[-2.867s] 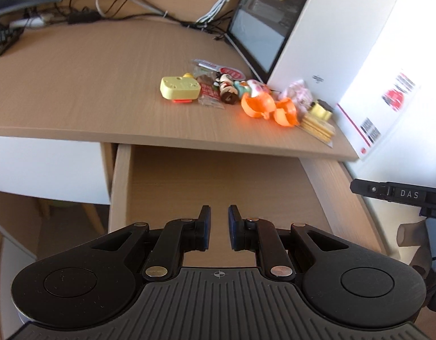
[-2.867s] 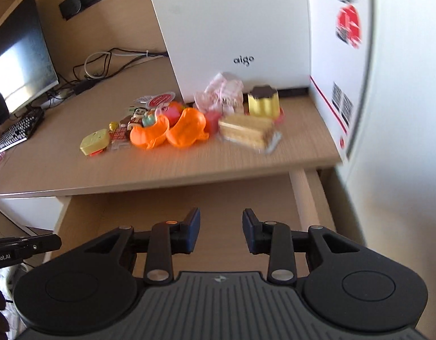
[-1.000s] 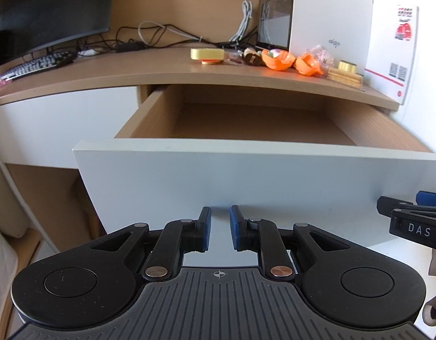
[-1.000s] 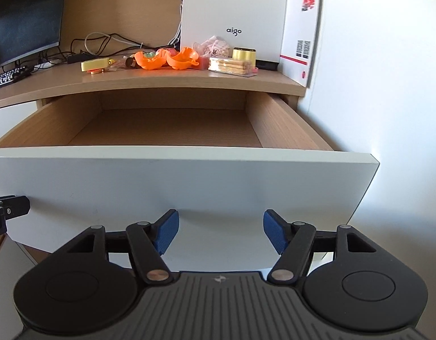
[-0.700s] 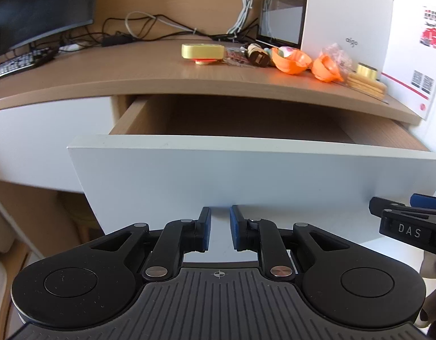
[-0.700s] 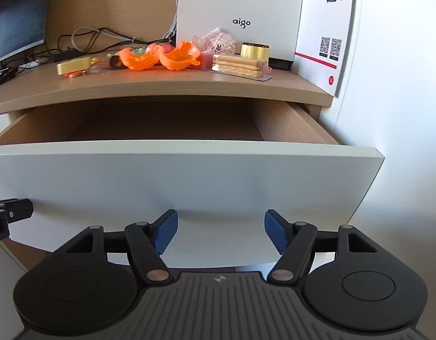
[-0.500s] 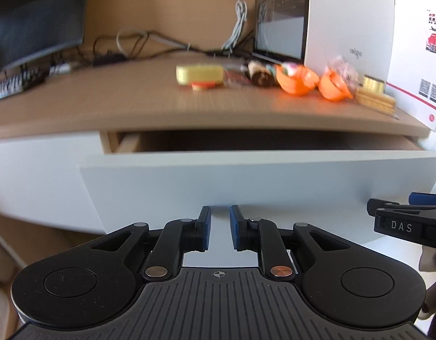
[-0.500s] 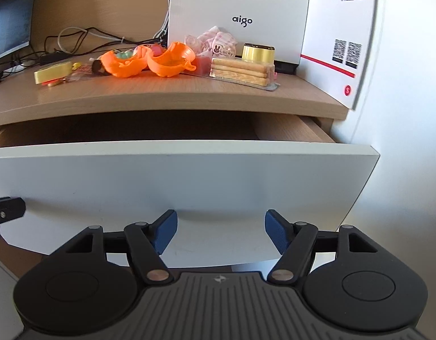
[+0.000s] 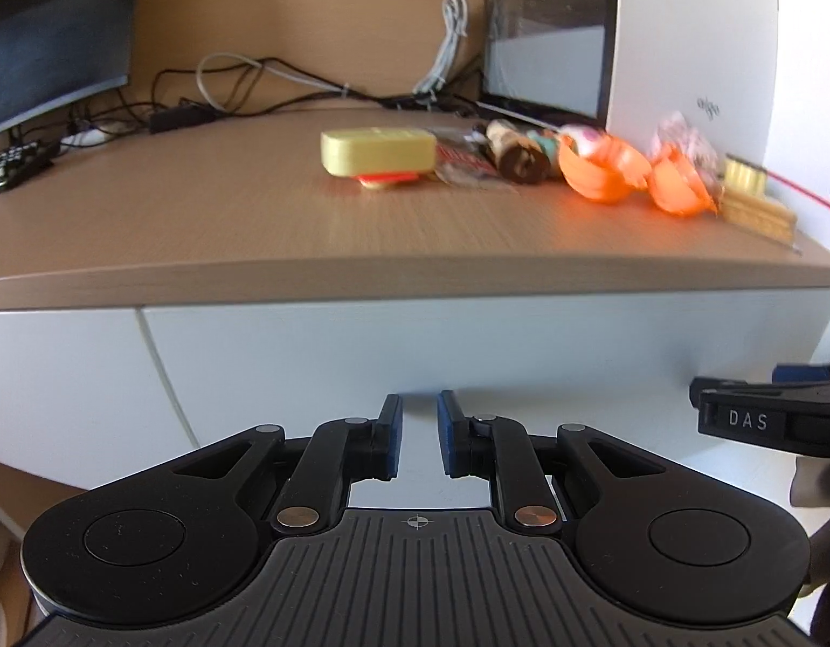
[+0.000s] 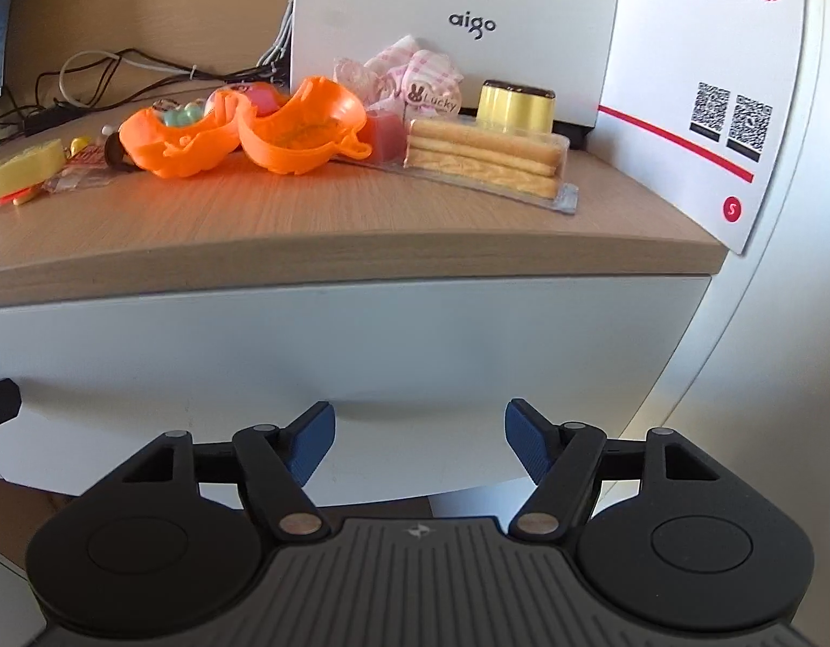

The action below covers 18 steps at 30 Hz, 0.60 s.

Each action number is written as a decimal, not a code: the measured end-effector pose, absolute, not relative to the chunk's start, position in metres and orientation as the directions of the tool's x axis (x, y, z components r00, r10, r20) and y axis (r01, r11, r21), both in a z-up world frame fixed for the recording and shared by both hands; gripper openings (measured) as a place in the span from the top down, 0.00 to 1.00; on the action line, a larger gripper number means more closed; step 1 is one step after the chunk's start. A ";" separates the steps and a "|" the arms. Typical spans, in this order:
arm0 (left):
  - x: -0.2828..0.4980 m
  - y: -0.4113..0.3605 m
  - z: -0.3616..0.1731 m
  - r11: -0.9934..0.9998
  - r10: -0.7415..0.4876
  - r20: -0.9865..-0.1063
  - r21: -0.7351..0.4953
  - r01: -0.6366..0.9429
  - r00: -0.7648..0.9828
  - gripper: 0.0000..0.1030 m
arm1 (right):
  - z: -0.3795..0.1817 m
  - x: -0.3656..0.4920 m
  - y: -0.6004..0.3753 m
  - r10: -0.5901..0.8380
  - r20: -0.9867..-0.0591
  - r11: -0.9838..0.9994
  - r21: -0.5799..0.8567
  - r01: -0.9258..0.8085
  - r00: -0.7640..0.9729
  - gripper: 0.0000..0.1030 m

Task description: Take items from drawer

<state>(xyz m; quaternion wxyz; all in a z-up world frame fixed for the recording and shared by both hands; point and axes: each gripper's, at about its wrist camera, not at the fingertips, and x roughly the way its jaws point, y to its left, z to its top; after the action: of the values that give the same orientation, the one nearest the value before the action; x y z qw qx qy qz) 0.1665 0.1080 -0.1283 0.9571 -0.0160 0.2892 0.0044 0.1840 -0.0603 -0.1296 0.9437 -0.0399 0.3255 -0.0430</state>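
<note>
Left gripper point(image 9: 417, 434): your jaws were nearly pressed together, a thin gap between them and nothing in it, tips close against the white drawer front point(image 9: 469, 345).
Drawer: it had gone from wide open a moment earlier, wooden inside bare, to flush under the desk point(image 9: 199, 226) edge. That suggests the emptying was done and you were closing up.
Items, left to right: the yellow block point(image 9: 377, 150), a brown roll point(image 9: 517, 153), two orange shell halves point(image 10: 242, 129), a pink wrapped sweet point(image 10: 415, 81), a biscuit pack point(image 10: 485, 159) and a yellow cup point(image 10: 514, 105) all lay on the desk by the white box point(image 10: 447, 16).
Right gripper point(image 10: 419, 447): your jaws were spread wide and empty, facing the drawer front.
Earlier difference: the desk items kept their places; only the drawer had shut.
</note>
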 end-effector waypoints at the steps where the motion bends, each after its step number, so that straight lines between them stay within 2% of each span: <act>1: 0.166 0.108 -0.129 0.999 0.000 -0.555 -0.036 -0.024 0.832 0.83 | -0.129 0.184 -0.059 -0.110 -0.611 0.992 -0.111 0.052 0.784 0.32; 5: 0.172 0.101 -0.133 0.996 -0.067 -0.583 -0.092 0.016 0.809 0.82 | -0.119 0.174 -0.062 -0.094 -0.584 0.993 -0.110 0.036 0.807 0.32; 8: 0.163 0.096 -0.123 0.992 -0.091 -0.570 -0.120 0.027 0.817 0.81 | -0.109 0.158 -0.068 -0.074 -0.574 0.994 -0.107 0.015 0.816 0.32; 15: 0.101 0.084 -0.067 0.994 -0.051 -0.568 -0.109 -0.014 0.821 0.81 | -0.067 0.107 -0.087 0.018 -0.590 0.999 -0.030 -0.045 0.807 0.31; 18: 0.075 0.073 -0.030 0.994 -0.040 -0.571 -0.104 -0.024 0.820 0.81 | -0.035 0.089 -0.090 0.036 -0.619 0.997 -0.033 -0.072 0.785 0.25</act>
<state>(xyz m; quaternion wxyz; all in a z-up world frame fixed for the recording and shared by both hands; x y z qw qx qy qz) 0.0754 0.0734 -0.0296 0.9524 -0.0535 0.3001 -0.0041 0.0894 -0.0902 -0.0352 0.9442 -0.0273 0.3270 0.0287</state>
